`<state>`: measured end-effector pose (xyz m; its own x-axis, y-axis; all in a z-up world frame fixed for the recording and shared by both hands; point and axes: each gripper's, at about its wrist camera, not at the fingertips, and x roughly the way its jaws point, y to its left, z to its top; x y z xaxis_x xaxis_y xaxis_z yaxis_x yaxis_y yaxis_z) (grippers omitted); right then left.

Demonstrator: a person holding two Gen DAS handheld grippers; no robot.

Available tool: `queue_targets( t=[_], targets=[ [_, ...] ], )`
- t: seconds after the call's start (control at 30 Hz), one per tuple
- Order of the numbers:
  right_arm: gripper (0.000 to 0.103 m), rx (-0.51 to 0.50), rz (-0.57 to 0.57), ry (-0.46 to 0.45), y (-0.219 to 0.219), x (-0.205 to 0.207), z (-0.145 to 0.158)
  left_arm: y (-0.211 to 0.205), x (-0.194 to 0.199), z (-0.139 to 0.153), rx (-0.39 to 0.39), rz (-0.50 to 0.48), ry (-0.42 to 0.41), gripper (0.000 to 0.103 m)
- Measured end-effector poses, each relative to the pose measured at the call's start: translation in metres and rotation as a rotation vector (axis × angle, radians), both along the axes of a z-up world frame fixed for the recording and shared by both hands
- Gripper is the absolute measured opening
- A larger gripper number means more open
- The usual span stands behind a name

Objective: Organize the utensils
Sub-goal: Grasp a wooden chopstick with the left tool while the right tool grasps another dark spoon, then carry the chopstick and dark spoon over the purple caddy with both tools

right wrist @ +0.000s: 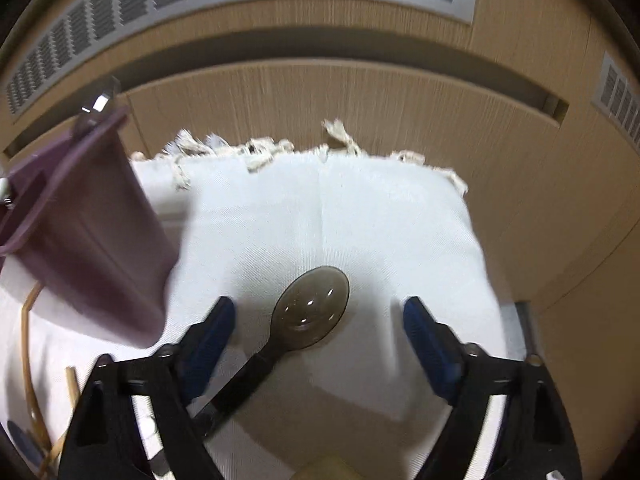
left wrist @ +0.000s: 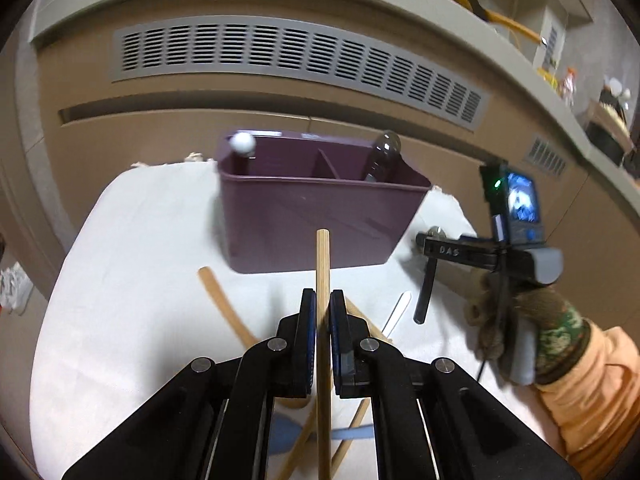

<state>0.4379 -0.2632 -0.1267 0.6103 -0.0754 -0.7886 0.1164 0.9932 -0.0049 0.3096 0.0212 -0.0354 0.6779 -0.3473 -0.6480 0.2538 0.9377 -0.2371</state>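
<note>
1. White cloth (right wrist: 360, 216) covered the desk below a tan wall.
2. One dark spoon (right wrist: 308, 312) lay flat between the right gripper (right wrist: 316, 328) jaws, which stood apart, its handle slanting back toward the left jaw.
3. Nearby, the left gripper (left wrist: 322, 320) jaws were clamped on a wooden stick (left wrist: 322, 264), pointing toward the purple bin (left wrist: 320, 216).

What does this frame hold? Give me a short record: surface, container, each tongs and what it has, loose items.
surface: white cloth with a fringed far edge
container: purple bin, divided, a few utensils standing in it
left tongs: shut on wooden stick
right tongs: open, above dark spoon lying on the cloth, not touching it
loose items: wooden utensils and a blue one near the left tongs
</note>
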Motion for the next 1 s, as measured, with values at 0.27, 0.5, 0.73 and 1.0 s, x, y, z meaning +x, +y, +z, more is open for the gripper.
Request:
queue_targets(
  t=[0.27, 0.5, 0.73, 1.0],
  targets=[
    [0.035, -0.031, 0.115, 0.012, 0.02, -0.009, 0.007, 0.022, -0.013, 0.002, -0.058, 0.009, -0.006, 0.007],
    [0.035, -0.017, 0.274, -0.082, 0.037, -0.077, 0.052, 0.034, -0.025, 0.008, -0.078, 0.025, -0.025, 0.007],
    [0.033, -0.071, 0.413, -0.221, 0.067, -0.161, 0.108, 0.033, -0.052, 0.031, -0.076, 0.022, -0.078, 0.007],
    [0.033, -0.086, 0.446, -0.386, 0.07, -0.221, 0.162, 0.03, -0.092, 0.072, -0.069, 0.016, -0.167, 0.007]
  ],
)
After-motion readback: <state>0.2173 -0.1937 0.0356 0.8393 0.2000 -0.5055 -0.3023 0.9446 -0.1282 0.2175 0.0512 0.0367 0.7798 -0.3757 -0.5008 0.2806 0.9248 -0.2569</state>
